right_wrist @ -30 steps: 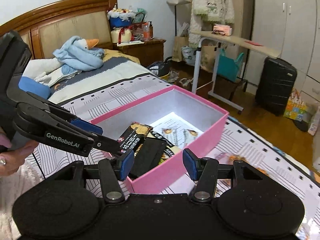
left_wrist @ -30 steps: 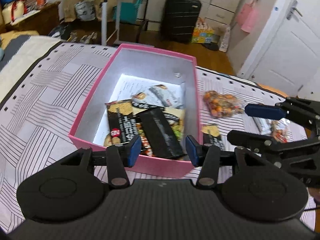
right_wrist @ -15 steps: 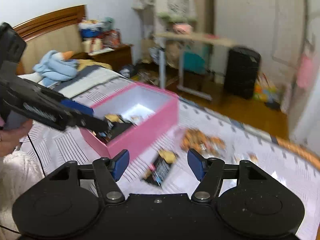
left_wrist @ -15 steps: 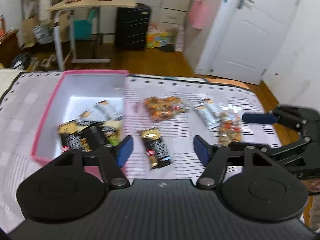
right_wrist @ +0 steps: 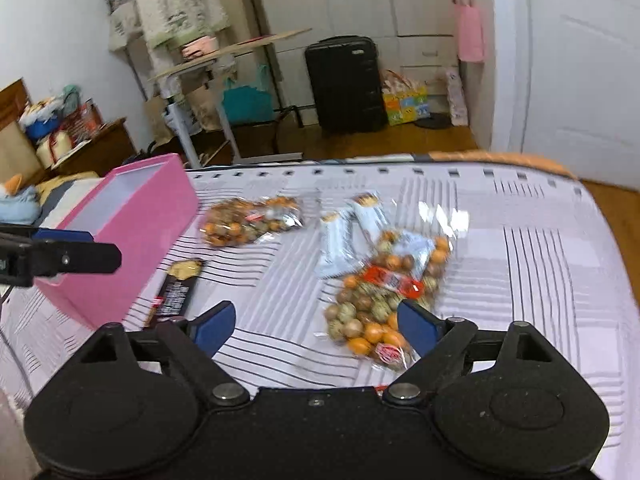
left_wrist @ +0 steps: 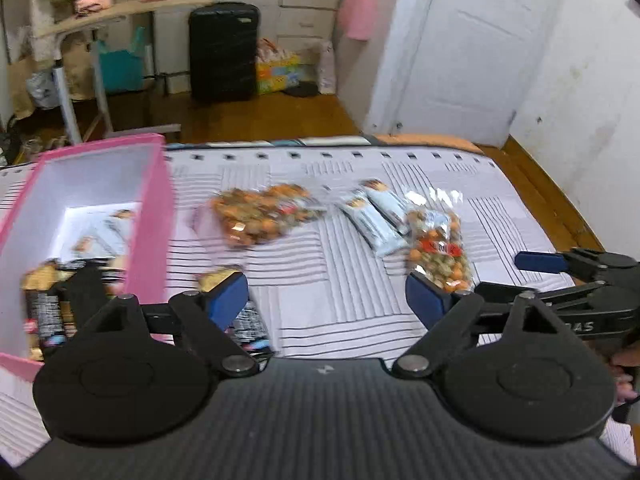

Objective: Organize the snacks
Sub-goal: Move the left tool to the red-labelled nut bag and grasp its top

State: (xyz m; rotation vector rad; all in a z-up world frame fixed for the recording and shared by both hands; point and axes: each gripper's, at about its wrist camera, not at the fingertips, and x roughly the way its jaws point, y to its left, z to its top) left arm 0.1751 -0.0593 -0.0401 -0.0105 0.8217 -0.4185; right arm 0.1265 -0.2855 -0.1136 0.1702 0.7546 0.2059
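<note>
Across the striped bedspread (right_wrist: 520, 264), several snacks are waiting outside the pink box (right_wrist: 132, 240) at the left of both frames. Both the left gripper (left_wrist: 326, 294) and the right gripper (right_wrist: 316, 324) have just been opening, with nothing between their jaws. At lower centre of the right view, the nut bag (right_wrist: 384, 292) is lying lengthwise, running from lower left up to upper right; its slippery, crinkly film could slide out of a shallow pinch. Just beside the box, the dark bar (right_wrist: 174, 288) is pointing up the frame.
</note>
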